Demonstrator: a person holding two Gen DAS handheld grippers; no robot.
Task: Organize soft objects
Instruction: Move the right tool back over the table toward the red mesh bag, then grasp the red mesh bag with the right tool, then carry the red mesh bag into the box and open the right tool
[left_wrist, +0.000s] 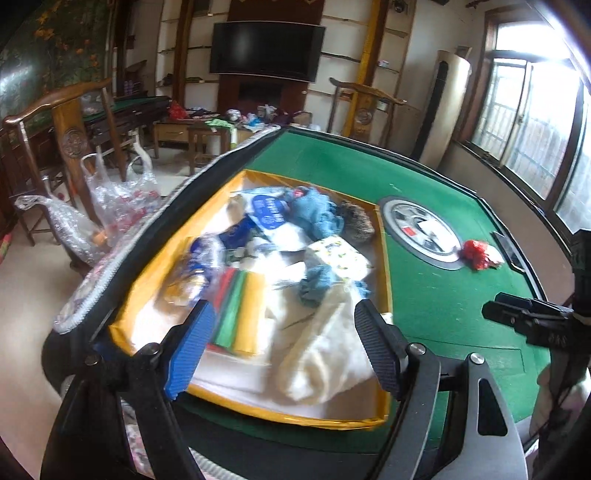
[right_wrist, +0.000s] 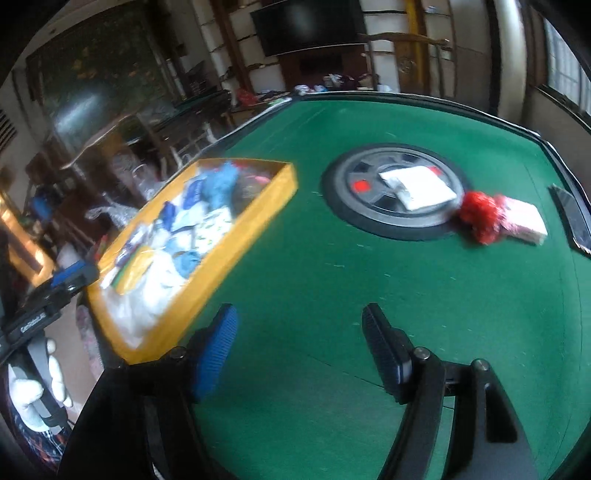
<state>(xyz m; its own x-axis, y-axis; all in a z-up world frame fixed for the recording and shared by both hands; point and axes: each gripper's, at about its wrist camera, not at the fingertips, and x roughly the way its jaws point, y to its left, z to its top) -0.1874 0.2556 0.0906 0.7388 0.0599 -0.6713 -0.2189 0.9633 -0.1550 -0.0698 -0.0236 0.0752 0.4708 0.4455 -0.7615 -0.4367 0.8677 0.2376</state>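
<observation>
A yellow box (left_wrist: 384, 258) on the green felt table (left_wrist: 450, 306) holds several soft things. Among them are a white cloth (left_wrist: 325, 350), a blue knit piece (left_wrist: 317, 214), a patterned pack (left_wrist: 340, 254) and a red, green and yellow stack (left_wrist: 236, 306). My left gripper (left_wrist: 282, 314) hangs open over the box's near end, gripping nothing. In the right wrist view the box (right_wrist: 236, 251) lies to the left. My right gripper (right_wrist: 300, 314) is open over bare felt. A red frilly thing (right_wrist: 480, 214) touches a pink-white pack (right_wrist: 524, 219), and a white pack (right_wrist: 417, 184) rests on the round hub (right_wrist: 369, 221).
Clear plastic bags (left_wrist: 122, 199) and wooden chairs (left_wrist: 70, 122) stand off the table's left side. A dark flat panel (right_wrist: 570, 218) sits at the table's right edge. A white-gloved hand (right_wrist: 37, 391) holds the left tool at the far left of the right wrist view.
</observation>
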